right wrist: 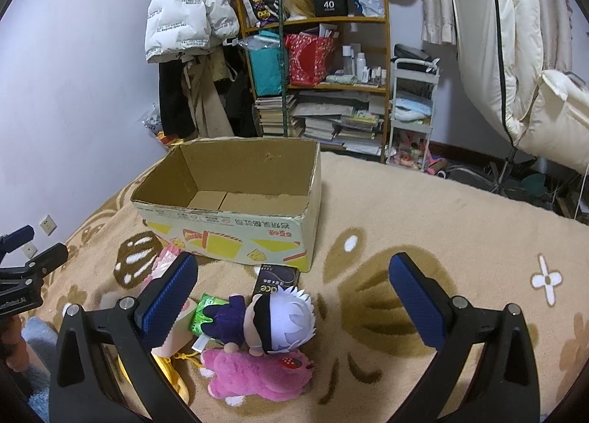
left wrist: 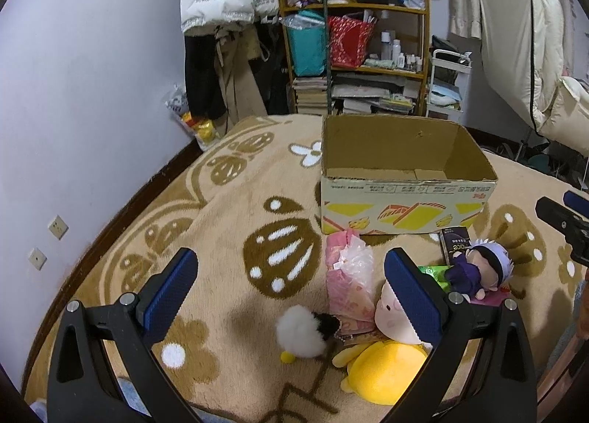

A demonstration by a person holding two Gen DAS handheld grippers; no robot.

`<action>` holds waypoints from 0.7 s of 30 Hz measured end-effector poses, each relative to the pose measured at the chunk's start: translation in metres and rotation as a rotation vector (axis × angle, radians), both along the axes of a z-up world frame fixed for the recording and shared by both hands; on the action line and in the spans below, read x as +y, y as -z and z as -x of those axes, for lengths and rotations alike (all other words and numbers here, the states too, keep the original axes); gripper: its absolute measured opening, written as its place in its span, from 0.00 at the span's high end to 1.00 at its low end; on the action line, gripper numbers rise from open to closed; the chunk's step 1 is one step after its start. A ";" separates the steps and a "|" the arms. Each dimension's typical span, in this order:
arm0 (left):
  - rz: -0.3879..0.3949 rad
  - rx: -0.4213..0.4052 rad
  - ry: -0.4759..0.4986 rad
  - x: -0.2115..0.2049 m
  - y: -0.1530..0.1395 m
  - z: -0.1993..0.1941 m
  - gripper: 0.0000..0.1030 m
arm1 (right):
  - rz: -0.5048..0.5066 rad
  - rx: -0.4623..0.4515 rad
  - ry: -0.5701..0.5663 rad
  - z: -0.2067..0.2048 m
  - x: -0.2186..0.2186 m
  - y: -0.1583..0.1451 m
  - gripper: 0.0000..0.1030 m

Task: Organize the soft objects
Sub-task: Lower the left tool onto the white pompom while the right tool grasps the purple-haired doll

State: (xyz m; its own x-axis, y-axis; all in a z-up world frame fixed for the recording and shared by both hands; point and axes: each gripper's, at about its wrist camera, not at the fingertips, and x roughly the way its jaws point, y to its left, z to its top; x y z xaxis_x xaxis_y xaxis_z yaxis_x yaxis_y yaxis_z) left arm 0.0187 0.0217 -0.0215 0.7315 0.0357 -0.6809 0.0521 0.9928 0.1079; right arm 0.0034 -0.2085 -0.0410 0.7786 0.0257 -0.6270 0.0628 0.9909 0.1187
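- Left tool [left wrist: 291, 286]: both blue-padded fingers [left wrist: 167, 292] spread wide apart, nothing between them, hovering above the patterned blanket [left wrist: 228, 217].
- Right tool [right wrist: 292, 290]: fingers likewise wide apart and empty, above the same blanket; its tip shows at the right edge of the left wrist view.
- Nearest under the left tool: a small white fluffy toy [left wrist: 300, 331] with a black patch and yellow feet, lying on the blanket. Just beside it to the right, a yellow plush [left wrist: 383, 371] with a pale round head, partly hidden behind the tool's right finger.
- Beyond these, a pink packet [left wrist: 348, 275] with crinkled clear wrap lies flat, its far end close to the box.
- Under the right tool: a pink plush [right wrist: 254, 375] with a strawberry patch, lying on its side. On top of it, touching, a white-haired doll [right wrist: 279, 320] in dark purple clothes with a black band over the eyes.
- A green packet [right wrist: 204, 314] sits by the doll's arm; a dark small carton [right wrist: 276, 275] lies between the doll and the box.
- Cardboard box [right wrist: 235, 235]: open top, upright, inside bare, yellow print on the near wall. All soft toys lie outside, in front of it.
- Far: wooden shelf [right wrist: 320, 88] crowded with bags, bottles and stacked books; white puffer jacket [right wrist: 184, 14] hanging to its left; white trolley [right wrist: 414, 106] to its right.
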 end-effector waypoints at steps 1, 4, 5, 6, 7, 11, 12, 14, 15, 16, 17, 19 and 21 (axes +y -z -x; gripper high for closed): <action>0.007 0.013 -0.006 0.001 0.001 -0.002 0.02 | -0.007 0.003 -0.001 0.000 0.000 0.000 0.00; 0.022 0.057 -0.018 0.003 0.005 -0.012 0.02 | -0.036 0.018 -0.007 -0.006 -0.001 0.004 0.00; 0.025 0.068 -0.022 0.003 0.006 -0.016 0.02 | -0.049 0.026 -0.010 -0.009 0.000 0.006 0.00; 0.029 0.081 -0.025 0.003 0.007 -0.020 0.02 | -0.059 0.038 -0.012 -0.013 -0.001 0.010 0.00; 0.031 0.098 -0.033 0.004 0.010 -0.024 0.02 | -0.061 0.047 -0.013 -0.016 0.000 0.012 0.00; 0.037 0.158 -0.049 0.007 0.021 -0.039 0.02 | -0.054 0.087 -0.025 -0.029 0.004 0.022 0.00; 0.037 0.170 -0.052 0.008 0.024 -0.041 0.02 | -0.052 0.100 -0.029 -0.032 0.006 0.024 0.00; 0.041 0.210 -0.061 0.010 0.033 -0.048 0.02 | -0.047 0.125 -0.036 -0.038 0.008 0.030 0.00; 0.047 0.229 -0.063 0.011 0.036 -0.050 0.02 | -0.047 0.138 -0.042 -0.040 0.009 0.033 0.00; 0.054 0.256 -0.067 0.012 0.041 -0.053 0.02 | -0.046 0.150 -0.045 -0.042 0.010 0.036 0.00; 0.057 0.275 -0.070 0.013 0.045 -0.056 0.02 | -0.045 0.167 -0.051 -0.044 0.011 0.041 0.00; 0.061 0.312 -0.075 0.014 0.053 -0.060 0.02 | -0.048 0.193 -0.056 -0.049 0.011 0.047 0.00; 0.068 0.338 -0.076 0.015 0.059 -0.060 0.02 | -0.055 0.224 -0.056 -0.053 0.010 0.054 0.00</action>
